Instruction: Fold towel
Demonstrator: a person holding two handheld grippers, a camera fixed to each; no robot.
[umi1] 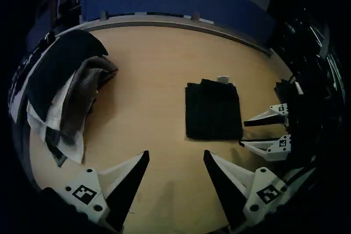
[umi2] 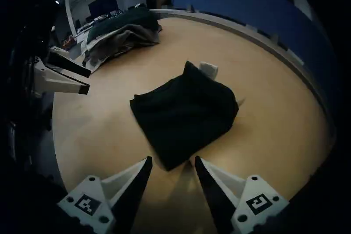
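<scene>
There, a pile (umi1: 74, 98) of cloths lay at the left of the counter (umi1: 149, 67). The folded dark towel (umi1: 213, 111) lay flat mid-counter. The left tongs (umi1: 175, 153) hovered spread and empty. The right tongs (umi2: 173, 158) were spread too, the towel's near corner between their tips.

The left gripper (umi1: 175, 155) is carried above the table (umi1: 153, 58) near its near edge, pointing across the surface. Its fingers are spread wide with nothing between them. The right gripper (umi2: 172, 159) is angled down toward the table top, fingers parted and pressing on nothing. In the left gripper view the right gripper (umi1: 242, 133) comes in from the table's right side, one finger above the other, tips pointing inward. In the right gripper view the left gripper (umi2: 89, 81) stands at the table's left edge, well apart, likewise parted.
</scene>
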